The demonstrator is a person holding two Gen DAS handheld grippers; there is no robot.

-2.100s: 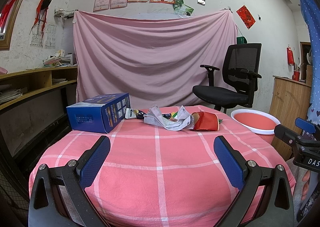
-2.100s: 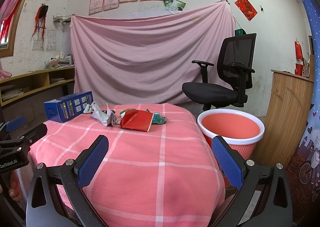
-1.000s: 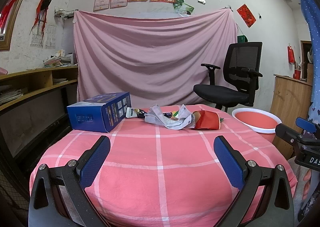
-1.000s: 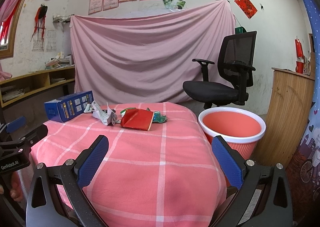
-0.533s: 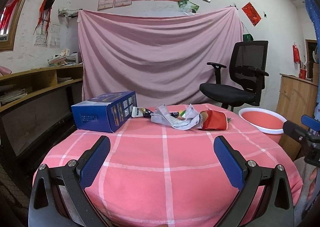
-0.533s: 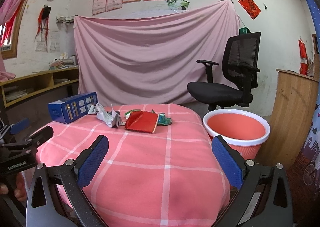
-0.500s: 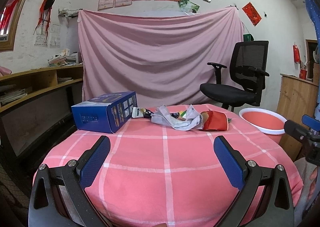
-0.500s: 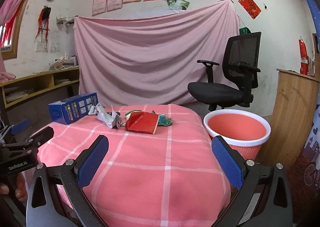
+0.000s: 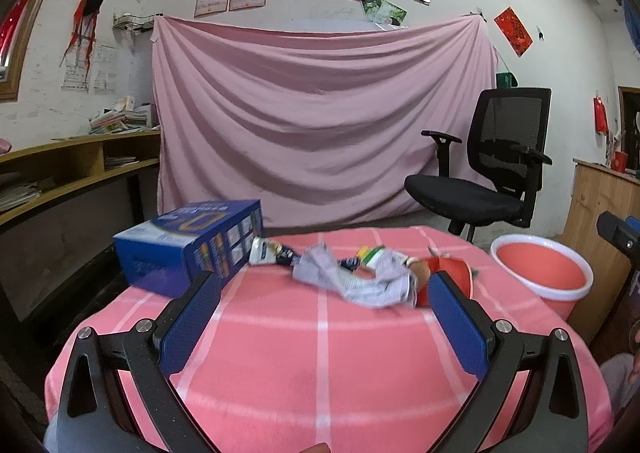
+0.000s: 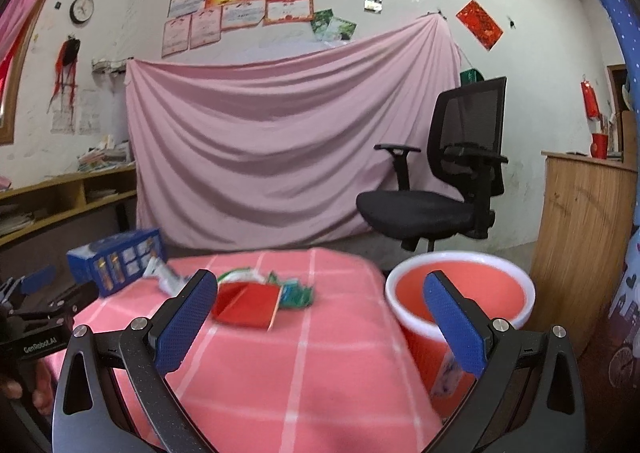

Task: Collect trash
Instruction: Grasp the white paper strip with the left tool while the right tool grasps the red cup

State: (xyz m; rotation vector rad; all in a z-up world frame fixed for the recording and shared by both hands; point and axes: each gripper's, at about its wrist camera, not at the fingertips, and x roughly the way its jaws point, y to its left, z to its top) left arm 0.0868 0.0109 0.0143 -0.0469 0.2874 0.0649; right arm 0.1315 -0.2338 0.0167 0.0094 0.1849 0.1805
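I hold two grippers over one round table (image 9: 320, 365) covered in a pink checked cloth. My left gripper (image 9: 320, 313) has its two blue pads spread wide apart, clamping nothing, hovering above the cloth short of the trash. Going left to right along the far side of the table: one blue carton (image 9: 188, 245) lies at the left edge; just beside it is one white tube (image 9: 266, 252); then one crumpled grey paper (image 9: 352, 281), with small green and yellow scraps behind it that I cannot count; then one red packet (image 9: 452, 273), partly hidden behind my right-hand pad. Off the table to the right stands one red bucket (image 9: 540, 273) with a white rim, near one black office chair (image 9: 488, 185).

My right gripper (image 10: 320, 313) is likewise spread wide and empty. From its view the blue carton (image 10: 116, 257) sits far left, the red packet (image 10: 248, 305) lies between the pads with one green wrapper (image 10: 298, 293) touching it, and the bucket (image 10: 460, 293) stands just beside the table's right edge.
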